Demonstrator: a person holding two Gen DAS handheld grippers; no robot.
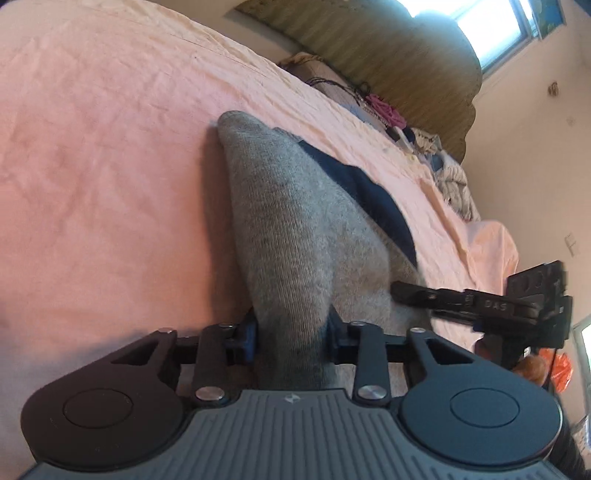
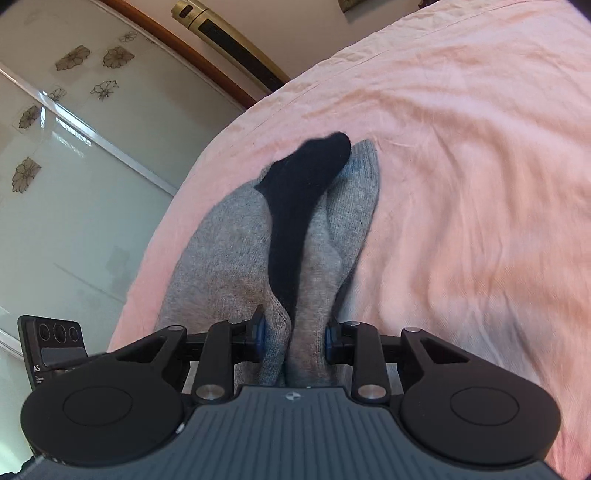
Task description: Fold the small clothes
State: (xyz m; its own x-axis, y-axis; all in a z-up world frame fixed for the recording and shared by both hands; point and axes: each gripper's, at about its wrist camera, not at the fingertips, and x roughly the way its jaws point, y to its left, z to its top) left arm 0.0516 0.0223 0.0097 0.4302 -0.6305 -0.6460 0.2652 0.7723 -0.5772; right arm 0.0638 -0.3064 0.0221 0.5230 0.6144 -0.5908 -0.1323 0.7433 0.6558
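Both claws, left (image 1: 291, 332) & right (image 2: 295, 334), clamped on grey sock (image 1: 280, 221) atop pink bedsheet (image 1: 110, 166).

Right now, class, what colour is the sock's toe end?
Dark navy, nearly black, on a grey sock; clearest in the right wrist view.

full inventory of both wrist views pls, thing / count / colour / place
socks: count unclear, grey with navy parts, on the bed, near ends pinched in both grippers
bedsheet: one, pink, wrinkled, under the socks
clothes pile: one heap, mixed colours, far edge of bed
headboard: one, olive, behind the pile
window: one, bright, top right in left view
glass panels: flower decals, left in right view
left gripper: black, shut on grey sock
right gripper: black, shut on grey sock
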